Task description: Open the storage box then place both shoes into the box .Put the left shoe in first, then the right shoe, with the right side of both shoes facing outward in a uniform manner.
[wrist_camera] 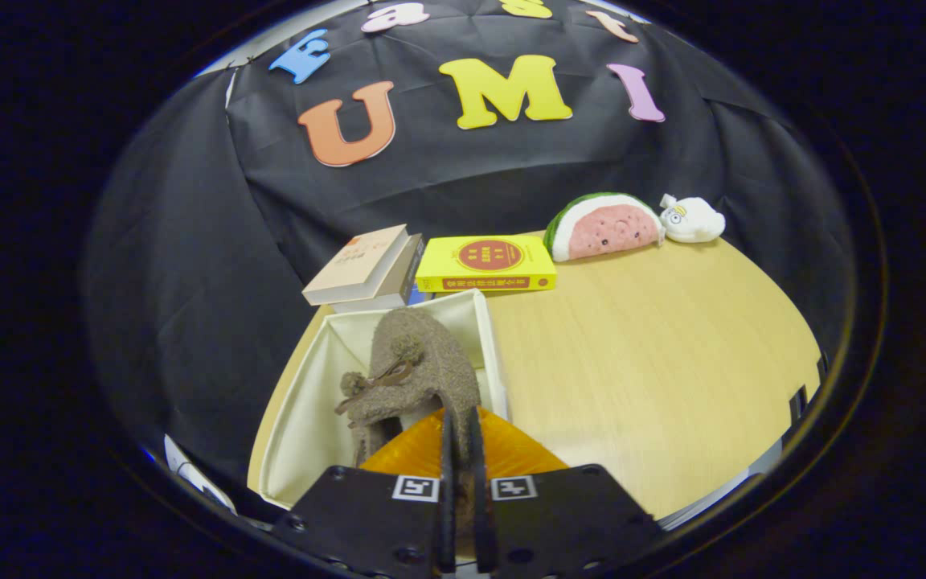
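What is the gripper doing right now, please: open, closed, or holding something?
Gripper: closed on the rim of the brown shoe, holding it over the open storage box.

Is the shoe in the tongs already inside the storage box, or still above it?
Partly inside: the brown shoe, pinched by the tongs, hangs within the open white box. Whether it touches the bottom, I cannot tell.

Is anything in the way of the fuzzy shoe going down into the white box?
Nothing visible blocks it. The gripper is shut on the brown shoe, pinching its rim, and the shoe already hangs inside the open storage box. The box floor seen beside the shoe looks bare; what lies under the shoe is hidden.
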`<state>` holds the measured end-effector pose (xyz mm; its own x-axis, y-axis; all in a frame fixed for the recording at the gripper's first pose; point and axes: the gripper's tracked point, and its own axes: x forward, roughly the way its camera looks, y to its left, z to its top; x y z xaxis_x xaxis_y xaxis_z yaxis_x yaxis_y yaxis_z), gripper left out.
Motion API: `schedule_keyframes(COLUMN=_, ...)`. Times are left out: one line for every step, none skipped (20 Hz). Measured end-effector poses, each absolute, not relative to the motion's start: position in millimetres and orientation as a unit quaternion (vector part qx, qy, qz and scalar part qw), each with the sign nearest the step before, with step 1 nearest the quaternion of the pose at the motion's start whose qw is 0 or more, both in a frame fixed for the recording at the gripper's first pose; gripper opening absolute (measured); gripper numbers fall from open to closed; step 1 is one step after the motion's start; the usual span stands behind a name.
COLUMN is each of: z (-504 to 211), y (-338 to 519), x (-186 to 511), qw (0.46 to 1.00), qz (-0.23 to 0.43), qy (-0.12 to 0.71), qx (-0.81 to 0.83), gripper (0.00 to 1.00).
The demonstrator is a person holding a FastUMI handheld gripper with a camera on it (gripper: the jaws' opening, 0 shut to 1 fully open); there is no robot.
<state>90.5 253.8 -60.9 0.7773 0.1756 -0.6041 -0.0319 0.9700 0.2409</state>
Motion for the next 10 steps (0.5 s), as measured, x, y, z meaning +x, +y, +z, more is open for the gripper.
schedule_keyframes(z=-56, y=249, x=88, qw=0.939, qz=0.053, qy=0.322, qx=0.107, gripper=0.18)
schedule_keyframes(z=-52, y=247, x=87, qw=0.942, qz=0.054, qy=0.314, qx=0.106, gripper=0.21)
schedule_keyframes(z=-47, y=246, x=86, qw=0.945, qz=0.056, qy=0.304, qx=0.103, gripper=0.31)
schedule_keyframes(z=-42, y=246, x=84, qw=0.948, qz=0.061, qy=0.296, qx=0.099, gripper=0.39)
schedule_keyframes(z=-37, y=244, x=80, qw=0.951, qz=0.067, qy=0.288, qx=0.093, gripper=0.46)
schedule_keyframes(z=-31, y=242, x=78, qw=0.954, qz=0.071, qy=0.277, qx=0.089, gripper=0.53)
schedule_keyframes(z=-24, y=236, x=76, qw=0.959, qz=0.070, qy=0.263, qx=0.083, gripper=0.61)
schedule_keyframes(z=-17, y=230, x=76, qw=0.963, qz=0.069, qy=0.247, qx=0.079, gripper=0.65)
schedule_keyframes(z=-10, y=223, x=73, qw=0.969, qz=0.066, qy=0.226, qx=0.075, gripper=0.70)
schedule_keyframes(z=-2, y=213, x=71, qw=0.975, qz=0.056, qy=0.204, qx=0.064, gripper=0.73)
